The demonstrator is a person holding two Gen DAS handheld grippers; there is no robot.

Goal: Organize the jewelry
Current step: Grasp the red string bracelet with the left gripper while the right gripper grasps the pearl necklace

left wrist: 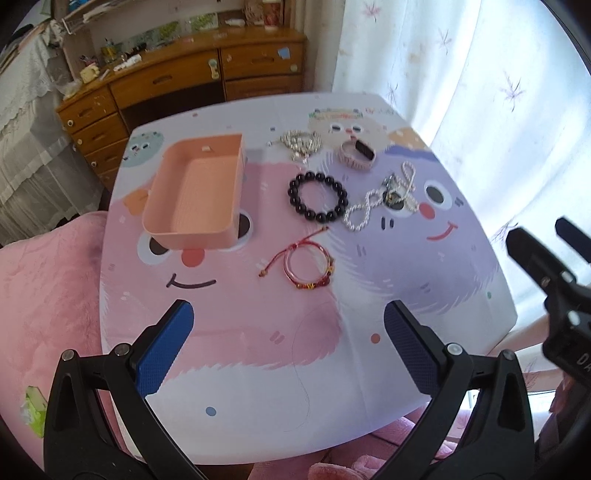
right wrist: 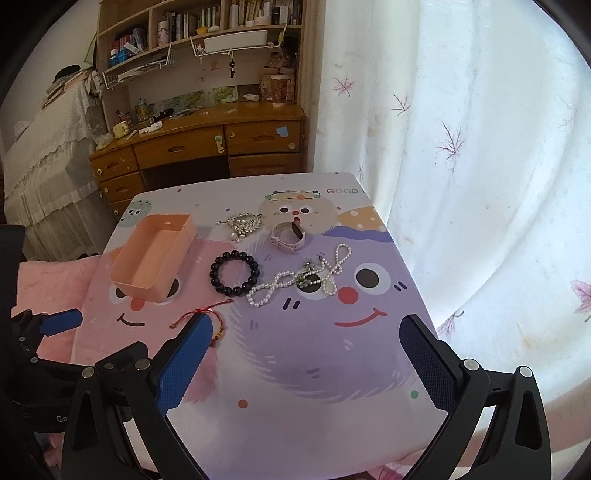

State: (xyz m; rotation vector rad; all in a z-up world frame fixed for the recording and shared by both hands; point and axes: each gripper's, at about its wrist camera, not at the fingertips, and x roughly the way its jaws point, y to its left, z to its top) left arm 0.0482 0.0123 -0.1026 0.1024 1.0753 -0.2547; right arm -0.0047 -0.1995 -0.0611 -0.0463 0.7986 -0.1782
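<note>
Jewelry lies loose on the desk [left wrist: 229,332] beside a peach tray [left wrist: 195,192]; left tool [left wrist: 288,347] and right tool [right wrist: 306,365] hover spread apart, holding nothing.

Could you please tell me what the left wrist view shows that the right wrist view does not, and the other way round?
Only the left wrist view shows the red string bracelet whole, and a green packet on the pink bedding. Only the right wrist view shows the bookshelf above the desk; there a finger covers part of the red bracelet. Both show the empty peach box, silver brooch, pink watch, black bead bracelet, pearl necklace, and both grippers open: left gripper, right gripper.
</note>
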